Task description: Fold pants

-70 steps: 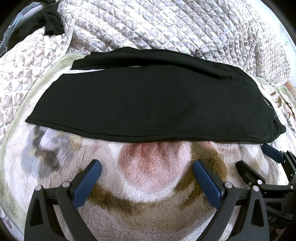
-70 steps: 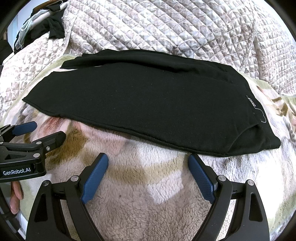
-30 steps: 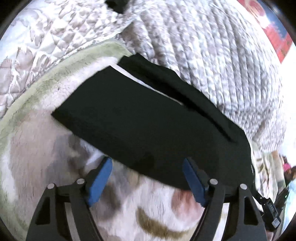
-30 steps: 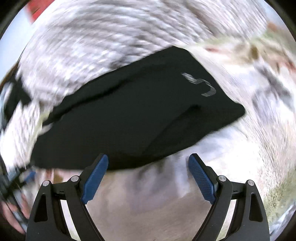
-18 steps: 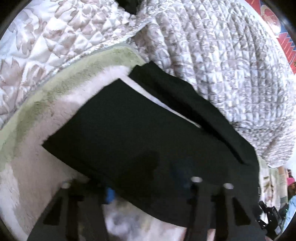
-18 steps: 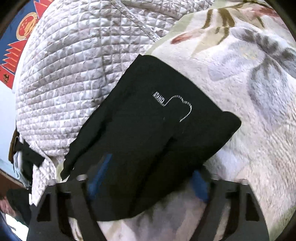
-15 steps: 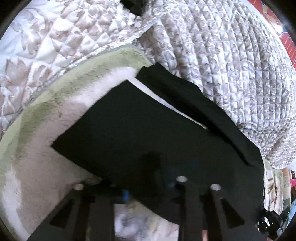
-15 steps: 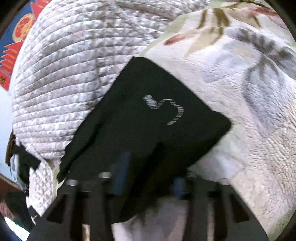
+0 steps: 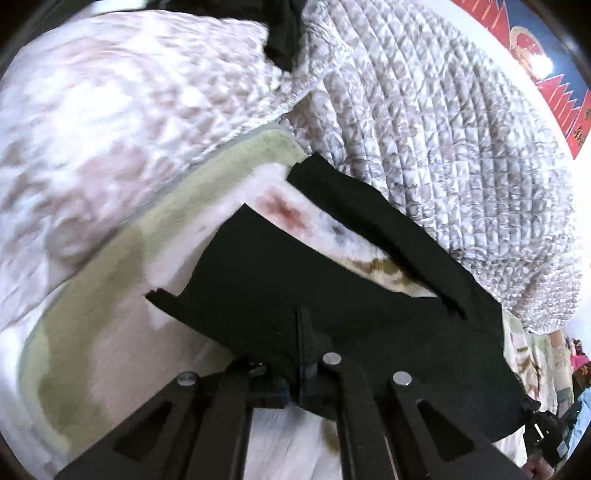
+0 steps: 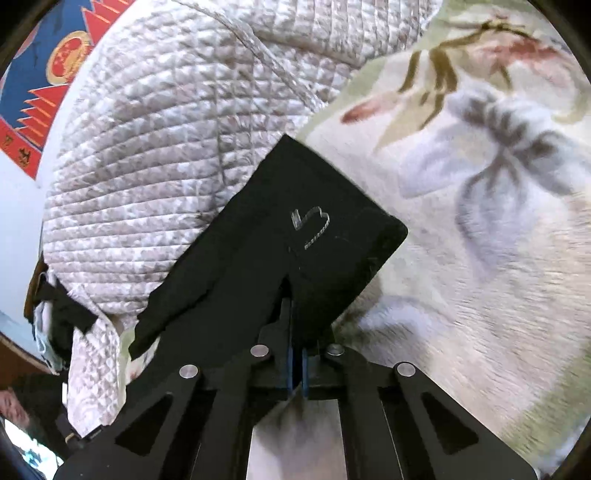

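Note:
Black pants [image 9: 280,295] lie folded lengthwise on a fluffy flowered blanket [image 9: 92,339]. My left gripper [image 9: 301,354] is shut on the near long edge of the pants toward the leg end, and that edge is raised off the blanket. My right gripper [image 10: 294,332] is shut on the near edge at the waist end, just below the small white stitched logo [image 10: 312,227] on the pants [image 10: 258,258]. The lower leg layer [image 9: 388,236] stays flat on the blanket [image 10: 480,277] behind the lifted part. The other gripper [image 9: 546,439] shows at the far right of the left wrist view.
A quilted grey-white bedspread [image 9: 424,122] rises behind the pants, and a quilted pillow [image 9: 110,122] lies at the left. Dark clothing [image 9: 284,33] sits at the top. A red and blue wall hanging [image 10: 40,88] is behind the bed.
Both grippers went from wide open in front of the pants to shut on the near edge. That edge has since lifted, and blanket now shows between the two leg layers.

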The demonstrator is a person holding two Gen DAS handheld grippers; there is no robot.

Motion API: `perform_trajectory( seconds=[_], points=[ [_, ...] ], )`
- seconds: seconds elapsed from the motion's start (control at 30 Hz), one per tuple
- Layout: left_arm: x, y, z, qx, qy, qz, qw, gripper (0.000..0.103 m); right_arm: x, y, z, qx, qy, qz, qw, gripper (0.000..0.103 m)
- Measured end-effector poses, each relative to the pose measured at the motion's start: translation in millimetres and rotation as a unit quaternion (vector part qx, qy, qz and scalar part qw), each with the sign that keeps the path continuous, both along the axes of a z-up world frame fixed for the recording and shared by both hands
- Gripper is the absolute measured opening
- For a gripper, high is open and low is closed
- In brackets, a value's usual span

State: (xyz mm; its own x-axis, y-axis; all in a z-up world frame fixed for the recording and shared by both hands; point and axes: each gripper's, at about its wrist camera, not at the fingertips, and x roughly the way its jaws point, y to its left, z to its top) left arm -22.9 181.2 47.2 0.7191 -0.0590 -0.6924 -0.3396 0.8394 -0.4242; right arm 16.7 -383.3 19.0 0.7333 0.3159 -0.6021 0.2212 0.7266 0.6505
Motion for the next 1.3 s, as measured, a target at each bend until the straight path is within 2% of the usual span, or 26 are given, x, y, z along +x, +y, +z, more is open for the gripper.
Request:
perform_trajectory(
  seconds=[0.17,0.27,0.33,0.4,0.47,0.53,0.6,0.67,0.73,0.9,1.0,1.1,1.13,1.2,1.3],
  points=[
    [-48,0,-1,-0.004,-0.001,-0.004,1.0,0.004,-48,-13,-7,0.012,0.013,0.007,1.0,0.001],
    [-65,-4,0,0.01,-0.005,-0.011,0.9999,0.004,-78,-19,-7,0.013,0.012,0.004,1.0,0.001],
    [-68,-7,-12,0.017,0.013,-0.012,0.9997,0.004,-86,-21,-13,0.005,0.022,0.0,1.0,0.001],
    [-69,-10,-21,0.026,0.032,-0.009,0.9991,0.004,-87,-23,-33,0.01,0.057,-0.007,0.998,0.001],
    [-77,-10,-14,0.032,0.015,-0.007,0.9993,0.004,-90,-22,-42,0.019,0.071,-0.008,0.997,0.001],
    [-84,-9,-8,0.039,0.003,-0.002,0.9992,0.004,-98,-19,-33,0.012,0.053,-0.011,0.998,0.001],
    [-85,-7,-12,0.039,0.01,0.001,0.9992,0.004,-100,-19,-24,0.0,0.042,-0.017,0.999,0.001],
    [-82,-8,-23,0.036,0.034,0.0,0.9988,0.004,-98,-18,-28,-0.012,0.055,-0.019,0.998,0.001],
    [-85,-7,-27,0.041,0.041,0.003,0.9983,0.004,-95,-16,-43,-0.003,0.079,-0.01,0.997,0.001],
    [-96,-8,-25,0.055,0.034,0.007,0.9979,0.004,-103,-16,-35,-0.017,0.059,-0.012,0.998,0.002],
    [-93,-7,-34,0.052,0.051,0.01,0.9973,0.004,-103,-16,-44,-0.021,0.072,-0.014,0.997,0.002],
    [-96,-10,-27,0.07,0.038,0.005,0.9968,0.006,-106,-18,-48,-0.019,0.073,-0.015,0.997,0.002],
    [-96,-9,-26,0.07,0.039,0.005,0.9968,0.009,-106,-18,-47,-0.02,0.072,-0.015,0.997,0.003],
    [-98,-3,-24,0.07,0.044,0.021,0.9963,0.01,-106,-19,-45,-0.02,0.08,-0.015,0.996,0.007],
    [-108,8,-14,0.079,0.041,0.064,0.994,0.01,-114,-20,-29,-0.054,0.073,-0.037,0.995,0.027]
  ],
)
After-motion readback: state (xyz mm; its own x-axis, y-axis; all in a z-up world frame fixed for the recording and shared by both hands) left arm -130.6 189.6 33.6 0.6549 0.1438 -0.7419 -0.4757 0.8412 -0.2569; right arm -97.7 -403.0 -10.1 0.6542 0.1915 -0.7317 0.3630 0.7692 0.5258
